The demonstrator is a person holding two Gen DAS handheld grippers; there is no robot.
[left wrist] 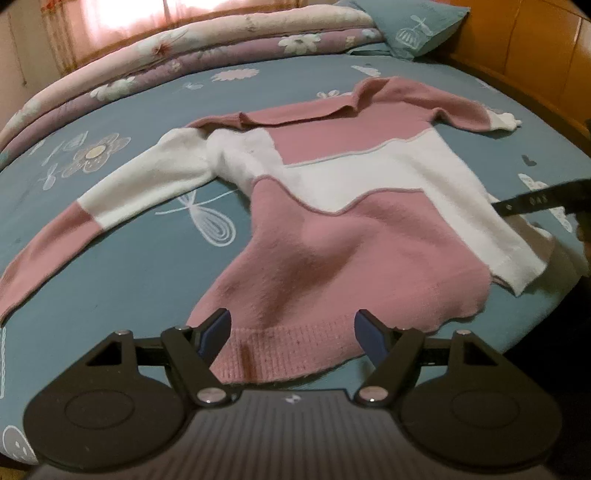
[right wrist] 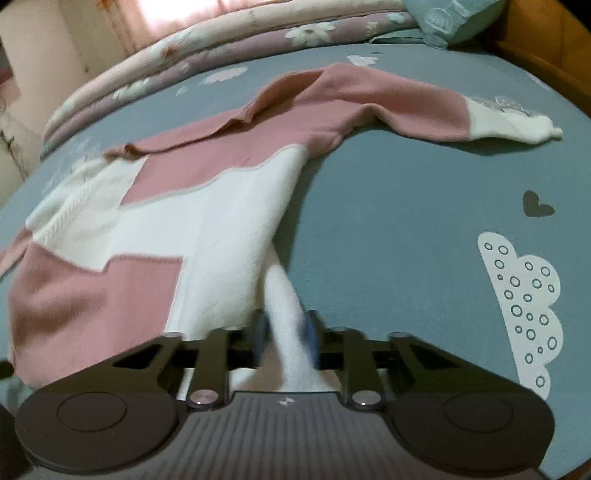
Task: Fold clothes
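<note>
A pink and white sweater point(left wrist: 332, 177) lies spread flat on a blue-green patterned sheet point(left wrist: 147, 266), its sleeves stretched out to the left and right. My left gripper point(left wrist: 291, 328) is open, its blue pads straddling the pink ribbed hem point(left wrist: 288, 354) without pressing on it. In the right wrist view the sweater point(right wrist: 184, 221) fills the left half. My right gripper point(right wrist: 285, 332) is shut on a pinched ridge of the white side edge point(right wrist: 284, 295). In the left wrist view one of its black fingers point(left wrist: 535, 201) reaches in from the right at the sweater's white side.
Folded floral quilts point(left wrist: 184, 55) are stacked along the far side of the bed. A blue-green pillow point(left wrist: 417, 26) lies at the back right by a wooden headboard point(left wrist: 535, 55). Bare sheet point(right wrist: 406, 221) spreads right of the sweater. The bed's near edge runs just below the hem.
</note>
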